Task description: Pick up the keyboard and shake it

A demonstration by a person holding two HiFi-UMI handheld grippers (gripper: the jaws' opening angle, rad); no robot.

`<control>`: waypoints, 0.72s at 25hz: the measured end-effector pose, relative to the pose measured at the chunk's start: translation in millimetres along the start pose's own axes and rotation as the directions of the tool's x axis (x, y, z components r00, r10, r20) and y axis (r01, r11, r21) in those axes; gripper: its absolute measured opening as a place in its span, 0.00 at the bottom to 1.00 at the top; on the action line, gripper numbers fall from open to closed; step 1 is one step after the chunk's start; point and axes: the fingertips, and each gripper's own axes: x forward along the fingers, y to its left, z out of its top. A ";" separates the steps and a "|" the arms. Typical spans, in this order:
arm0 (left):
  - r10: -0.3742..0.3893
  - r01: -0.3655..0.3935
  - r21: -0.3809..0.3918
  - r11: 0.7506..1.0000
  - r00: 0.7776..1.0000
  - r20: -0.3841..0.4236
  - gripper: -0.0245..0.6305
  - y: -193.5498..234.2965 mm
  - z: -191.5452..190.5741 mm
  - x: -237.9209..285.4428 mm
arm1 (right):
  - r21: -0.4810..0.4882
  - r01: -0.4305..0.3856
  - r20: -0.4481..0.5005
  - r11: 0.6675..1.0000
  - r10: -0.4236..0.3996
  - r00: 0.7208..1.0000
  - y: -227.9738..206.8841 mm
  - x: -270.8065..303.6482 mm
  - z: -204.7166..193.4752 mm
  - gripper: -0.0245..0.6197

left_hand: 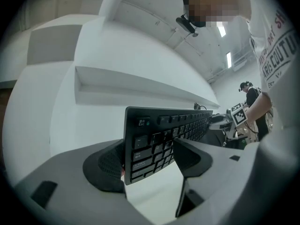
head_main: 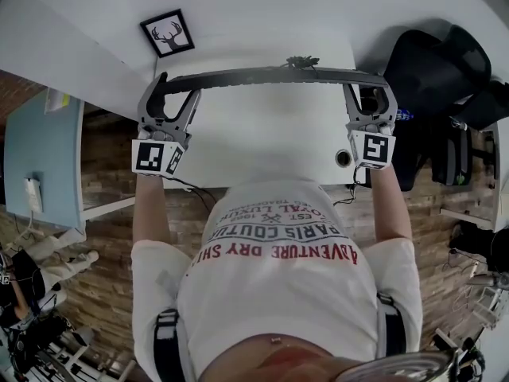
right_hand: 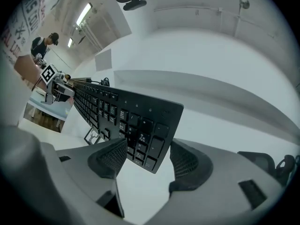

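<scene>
The black keyboard [head_main: 270, 76] is lifted off the white desk [head_main: 262, 134] and turned on edge, so in the head view it shows as a thin dark bar. My left gripper [head_main: 170, 95] is shut on its left end, with the pads against the key side and the back [left_hand: 150, 159]. My right gripper [head_main: 368, 95] is shut on the right end, its jaws on either side of the number keys [right_hand: 146, 159]. Along the keyboard [left_hand: 173, 130] the opposite gripper shows at the far end. The keyboard [right_hand: 117, 109] hangs tilted over the desk.
A framed deer picture [head_main: 168, 33] lies at the desk's far left, and a small dark object [head_main: 302, 60] at its far edge. The desk has a cable hole [head_main: 343, 157] near the right front. A black chair [head_main: 437, 62] stands to the right, a blue table [head_main: 40, 157] to the left.
</scene>
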 end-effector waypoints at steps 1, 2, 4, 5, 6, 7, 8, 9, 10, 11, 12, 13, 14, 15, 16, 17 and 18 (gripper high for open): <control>0.002 -0.002 0.006 1.000 1.000 0.008 0.52 0.0 1.8 -0.9 | -0.006 0.007 0.023 1.000 -0.007 1.000 -0.5 -0.1 5.7 0.51; 0.003 -0.004 0.009 1.000 1.000 0.014 0.52 0.3 3.2 -1.8 | -0.010 0.011 0.043 1.000 -0.011 0.999 -0.6 0.0 10.5 0.51; 0.004 -0.004 0.013 1.000 1.000 0.021 0.52 0.9 5.2 -3.8 | -0.010 0.013 0.068 1.000 -0.012 0.998 -0.1 0.2 16.1 0.51; 0.003 -0.003 0.014 1.000 1.000 0.021 0.52 1.0 6.1 -4.8 | -0.004 0.012 0.082 1.000 -0.011 0.997 0.5 0.3 18.9 0.51; 0.002 -0.002 0.015 1.000 1.000 0.021 0.52 1.0 7.0 -5.5 | 0.002 0.007 0.087 1.000 -0.007 0.996 1.1 -0.1 19.7 0.51; 0.002 -0.002 0.014 1.000 1.000 0.019 0.52 1.2 8.0 -6.0 | 0.006 -0.002 0.076 1.000 0.001 0.997 1.7 -0.8 17.7 0.51; 0.004 -0.004 0.014 1.000 1.000 0.015 0.52 1.6 9.2 -6.2 | 0.008 -0.015 0.056 1.000 0.015 0.998 2.4 -1.2 14.2 0.51; 0.007 -0.007 0.014 1.000 1.000 0.009 0.52 2.2 10.6 -6.0 | 0.013 -0.032 0.029 0.999 0.032 0.999 3.3 -0.9 9.4 0.51; 0.012 -0.012 0.015 1.000 1.000 0.003 0.52 2.7 12.4 -5.3 | 0.029 -0.050 -0.001 0.998 0.050 0.999 4.1 0.2 3.4 0.51; 0.018 -0.018 0.017 1.000 1.000 -0.004 0.52 2.8 14.7 -3.8 | 0.057 -0.066 -0.031 0.996 0.068 0.997 4.9 2.2 -3.3 0.51; 0.024 -0.024 0.020 0.999 1.000 -0.008 0.52 2.2 17.4 -1.7 | 0.093 -0.080 -0.056 0.992 0.086 0.995 5.6 4.6 -10.3 0.51; 0.029 -0.029 0.025 0.999 1.000 -0.010 0.52 0.6 20.4 0.5 | 0.131 -0.091 -0.080 0.987 0.102 0.992 6.0 6.8 -18.0 0.51; 0.031 -0.031 0.030 0.999 0.999 -0.010 0.52 -1.9 23.7 2.5 | 0.164 -0.097 -0.100 0.982 0.114 0.988 6.3 8.3 -26.0 0.51; 0.030 -0.029 0.038 0.999 0.999 -0.011 0.52 -5.3 26.5 4.1 | 0.190 -0.096 -0.115 0.977 0.120 0.986 6.1 8.7 -33.5 0.51; 0.025 -0.024 0.051 0.998 1.000 -0.015 0.52 -9.5 28.7 5.5 | 0.209 -0.090 -0.125 0.974 0.118 0.985 5.4 8.1 -40.1 0.51; 0.018 -0.016 0.066 0.998 1.000 -0.019 0.52 -14.3 30.3 6.9 | 0.223 -0.080 -0.134 0.971 0.112 0.985 4.2 7.1 -46.0 0.51; 0.009 -0.008 0.080 0.997 1.000 -0.023 0.52 -19.1 31.6 8.0 | 0.235 -0.069 -0.142 0.970 0.104 0.984 3.0 5.9 -51.5 0.51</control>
